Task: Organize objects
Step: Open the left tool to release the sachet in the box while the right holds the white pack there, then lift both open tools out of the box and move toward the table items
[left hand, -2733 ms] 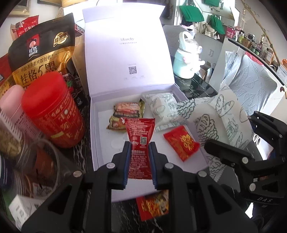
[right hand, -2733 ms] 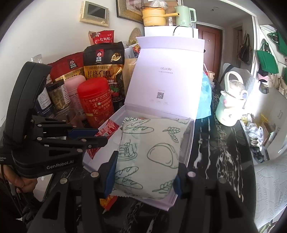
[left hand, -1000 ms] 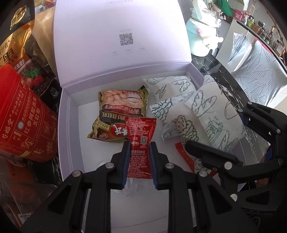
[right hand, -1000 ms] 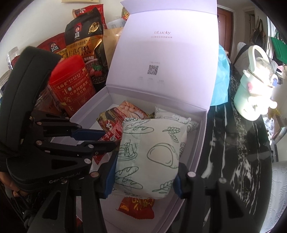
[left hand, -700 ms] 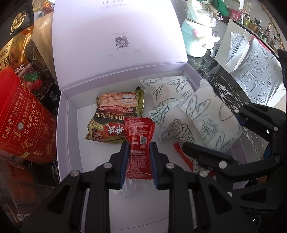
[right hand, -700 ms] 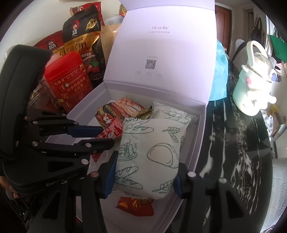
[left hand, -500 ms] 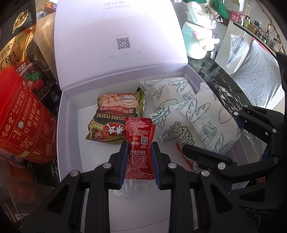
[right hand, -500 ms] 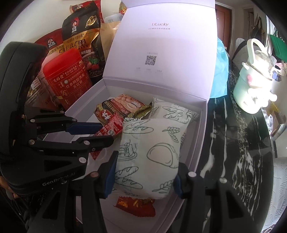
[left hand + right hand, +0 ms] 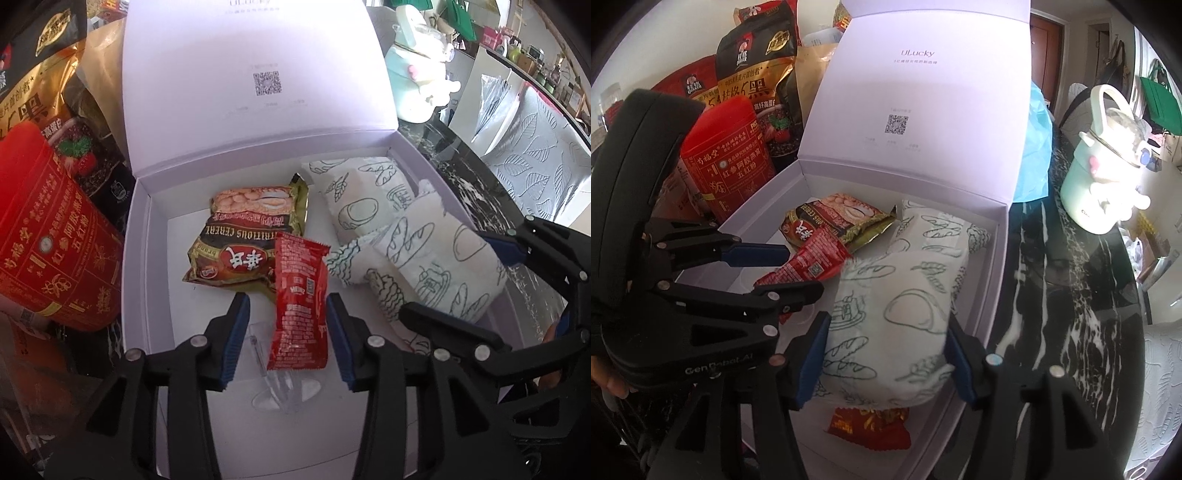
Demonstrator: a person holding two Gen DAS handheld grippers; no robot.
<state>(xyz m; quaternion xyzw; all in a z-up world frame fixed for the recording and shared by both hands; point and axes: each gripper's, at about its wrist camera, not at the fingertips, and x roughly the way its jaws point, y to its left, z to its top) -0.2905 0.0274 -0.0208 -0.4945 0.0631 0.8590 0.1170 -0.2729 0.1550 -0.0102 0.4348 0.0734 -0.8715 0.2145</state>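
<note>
The left gripper (image 9: 288,325) is opening, and the red ketchup packet (image 9: 300,306) lies loose between its fingers inside the white box (image 9: 142,258). The right gripper (image 9: 884,354) is opening too, with the bread-print packet (image 9: 894,317) between its fingers, low in the box.

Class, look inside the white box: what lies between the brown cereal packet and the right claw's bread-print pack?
The red ketchup sachet, lying loose between the left claw's opening pads; the right wrist view shows it best.
</note>
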